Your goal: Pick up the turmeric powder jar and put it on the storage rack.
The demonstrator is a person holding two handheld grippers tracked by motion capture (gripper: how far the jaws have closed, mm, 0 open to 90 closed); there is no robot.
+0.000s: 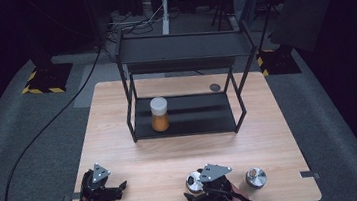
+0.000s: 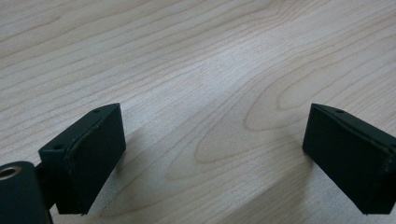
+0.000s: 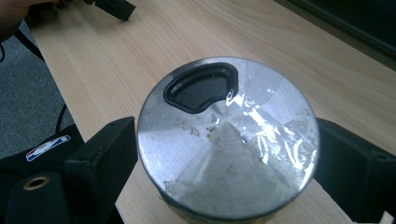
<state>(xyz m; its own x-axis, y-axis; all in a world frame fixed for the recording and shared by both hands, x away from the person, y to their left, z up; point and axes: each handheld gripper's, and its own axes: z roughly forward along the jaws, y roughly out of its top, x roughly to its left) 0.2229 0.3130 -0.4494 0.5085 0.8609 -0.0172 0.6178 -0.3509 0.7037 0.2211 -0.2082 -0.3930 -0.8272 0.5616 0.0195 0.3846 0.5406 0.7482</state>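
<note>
The metal can stands upright near the front edge of the desk, between the jaws of the right claw. Both pads sit against its sides, so this claw grips the can; its silver lid has a dark curved opening. The left claw is wide, with only bare wood between its jaws, and it rests at the front left of the desk. A second metal can stands just to the right. Farther back, a jar with orange content and a white lid stands on the lower shelf of a black rack.
</note>
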